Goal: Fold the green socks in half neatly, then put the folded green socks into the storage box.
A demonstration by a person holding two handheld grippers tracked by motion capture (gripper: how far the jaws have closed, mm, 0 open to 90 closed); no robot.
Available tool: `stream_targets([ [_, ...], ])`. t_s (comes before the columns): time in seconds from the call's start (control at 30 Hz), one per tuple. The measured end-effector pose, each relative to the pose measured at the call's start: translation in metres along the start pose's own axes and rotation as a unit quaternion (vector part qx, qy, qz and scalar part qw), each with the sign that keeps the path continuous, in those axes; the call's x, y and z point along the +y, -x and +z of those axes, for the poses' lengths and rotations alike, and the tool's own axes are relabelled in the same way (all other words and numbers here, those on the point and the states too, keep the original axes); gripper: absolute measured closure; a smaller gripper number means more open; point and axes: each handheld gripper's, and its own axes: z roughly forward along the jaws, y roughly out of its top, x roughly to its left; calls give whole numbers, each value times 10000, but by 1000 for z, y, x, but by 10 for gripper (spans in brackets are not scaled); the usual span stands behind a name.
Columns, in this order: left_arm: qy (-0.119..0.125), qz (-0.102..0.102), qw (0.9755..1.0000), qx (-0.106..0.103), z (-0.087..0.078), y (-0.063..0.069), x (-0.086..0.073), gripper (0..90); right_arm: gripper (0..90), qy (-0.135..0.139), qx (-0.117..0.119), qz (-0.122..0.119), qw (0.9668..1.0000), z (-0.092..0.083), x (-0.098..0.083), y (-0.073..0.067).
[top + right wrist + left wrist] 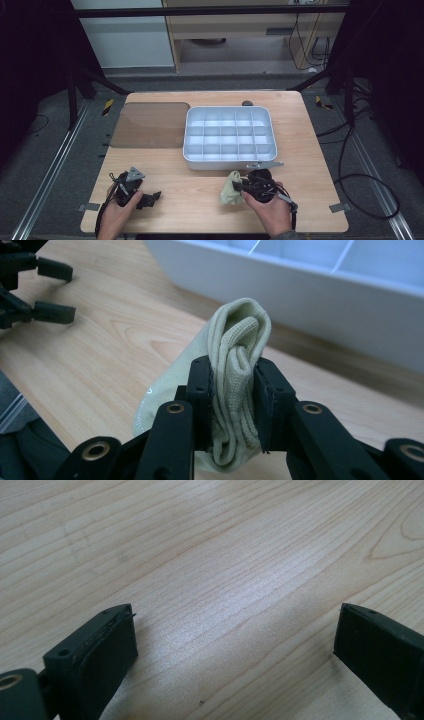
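My right gripper (232, 405) clamps a folded pale-green knit sock (235, 340) beside the white plastic compartment tray (190, 150); my left gripper (235, 645) stands wide apart, holding nothing, over the light wooden table (225, 555).

Sock (230, 187) before tray (194, 161); lid (148, 124) left of tray.

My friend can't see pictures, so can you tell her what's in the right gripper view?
Two black jaws of the right gripper pinch a folded pale yellow-green sock just above a light wooden table. Behind it stands the white wall of a divided tray, and the left gripper sits open at the top left.
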Motion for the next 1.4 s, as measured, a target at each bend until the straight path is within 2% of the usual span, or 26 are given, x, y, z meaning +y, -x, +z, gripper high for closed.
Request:
stream_targets([
  [0.23,-20,88,9999,148,2,1,-1,23,720,149,-365,-96,9992,-30,22,16],
  [0.4,2,96,9998,150,3,1,-1,4,719,238,-616,-104,9978,-48,40,31],
  [0.6,166,98,9997,169,4,1,-3,0,719,300,-834,-136,9960,-66,60,42],
  [0.83,377,89,9991,175,6,0,-6,0,718,395,-1004,-72,9941,-76,76,55],
  [0.93,439,76,9988,187,7,0,-7,0,718,481,-997,20,9939,-79,79,59],
  [1.13,493,87,9986,192,8,-1,-8,0,717,619,-1074,74,9923,-86,84,63],
  [1.4,505,100,9985,169,8,-1,-7,0,716,724,-1202,157,9900,-85,95,74],
])
